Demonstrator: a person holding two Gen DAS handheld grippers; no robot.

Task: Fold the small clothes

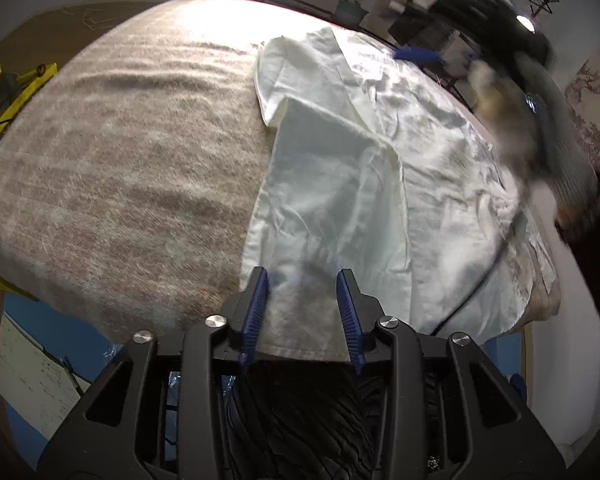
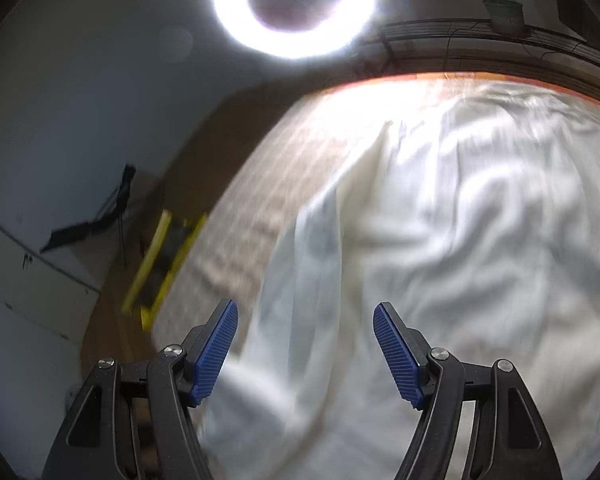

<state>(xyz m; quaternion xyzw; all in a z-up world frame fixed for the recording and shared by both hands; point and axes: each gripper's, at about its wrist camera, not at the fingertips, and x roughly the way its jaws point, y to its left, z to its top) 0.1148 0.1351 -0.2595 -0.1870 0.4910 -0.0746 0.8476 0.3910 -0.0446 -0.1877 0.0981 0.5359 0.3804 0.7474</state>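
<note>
**White garment spread on the blanket, both grippers released**

We see a crumpled white cotton garment lying on a fuzzy beige woollen blanket that covers the table; it occupies the right half of the blanket in the left wrist view, with one panel folded over on top. Our left gripper hovers at the garment's near hem, its ribbed blue pads parted with the cloth edge lying between them but not pinched. Our right gripper hangs above the garment, its blue pads spread wide and holding nothing; that view is blurred. A bright ring lamp glares beyond the table's far edge.
</note>
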